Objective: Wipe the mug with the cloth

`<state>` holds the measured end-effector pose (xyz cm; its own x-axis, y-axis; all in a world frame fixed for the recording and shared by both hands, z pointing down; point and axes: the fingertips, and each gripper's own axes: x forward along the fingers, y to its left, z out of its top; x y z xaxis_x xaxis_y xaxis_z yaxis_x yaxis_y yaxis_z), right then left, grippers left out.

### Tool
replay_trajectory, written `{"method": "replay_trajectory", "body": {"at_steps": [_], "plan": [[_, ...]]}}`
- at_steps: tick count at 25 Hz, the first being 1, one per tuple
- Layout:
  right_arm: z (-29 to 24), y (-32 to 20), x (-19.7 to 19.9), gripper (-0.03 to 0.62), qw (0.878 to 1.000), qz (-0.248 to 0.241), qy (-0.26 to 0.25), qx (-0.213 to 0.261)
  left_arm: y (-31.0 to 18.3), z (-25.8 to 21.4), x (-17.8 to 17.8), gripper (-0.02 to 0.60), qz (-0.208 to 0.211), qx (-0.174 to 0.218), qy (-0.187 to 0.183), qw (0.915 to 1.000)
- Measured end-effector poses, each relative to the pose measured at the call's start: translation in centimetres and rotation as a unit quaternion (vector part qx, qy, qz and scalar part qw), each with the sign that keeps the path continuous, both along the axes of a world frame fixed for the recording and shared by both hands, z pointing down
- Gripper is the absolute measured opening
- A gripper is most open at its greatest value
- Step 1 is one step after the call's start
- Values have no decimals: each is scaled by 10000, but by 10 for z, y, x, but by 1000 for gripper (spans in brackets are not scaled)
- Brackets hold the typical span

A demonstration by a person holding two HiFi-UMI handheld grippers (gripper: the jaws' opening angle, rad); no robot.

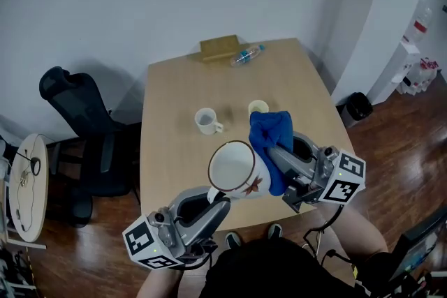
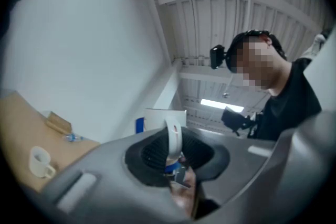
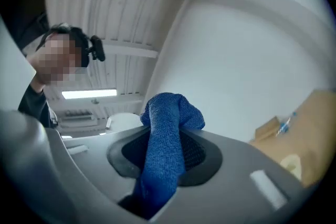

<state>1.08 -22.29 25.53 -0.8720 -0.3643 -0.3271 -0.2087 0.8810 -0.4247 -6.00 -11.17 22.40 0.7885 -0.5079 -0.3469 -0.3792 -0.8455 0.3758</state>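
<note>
I hold a white mug (image 1: 236, 169) with a brown rim and a red-brown leaf print in the air over the table's near edge, mouth facing up toward the head camera. My left gripper (image 1: 216, 199) is shut on the mug's handle (image 2: 173, 140), which stands between its pads. My right gripper (image 1: 274, 153) is shut on a blue cloth (image 1: 270, 138), bunched and pressed against the mug's right side. In the right gripper view the blue cloth (image 3: 163, 152) runs up between the jaws and the mug (image 3: 124, 122) shows just behind it.
On the wooden table (image 1: 174, 98) stand a small white mug (image 1: 206, 121) and a pale yellow cup (image 1: 258, 107). A cardboard box (image 1: 219, 47) and a plastic bottle (image 1: 246, 55) lie at the far edge. A black office chair (image 1: 77, 115) is at the left.
</note>
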Motion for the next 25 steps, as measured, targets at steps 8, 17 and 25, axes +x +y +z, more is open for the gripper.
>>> {"method": "replay_trajectory", "body": {"at_steps": [8,17,25], "plan": [[29,79,-51,118,8336,-4083,-2443,-2806,31,-10,33,60,1222,326,488,9908],[16,70,-37,118,7618,-4122,-3762,-3291,28,-12,18,60,1038,243,973,9895],[-5,51,2,120,8289,-3636,-3544,-2348,31,-13,16,60,1006,221,994,9897]]}}
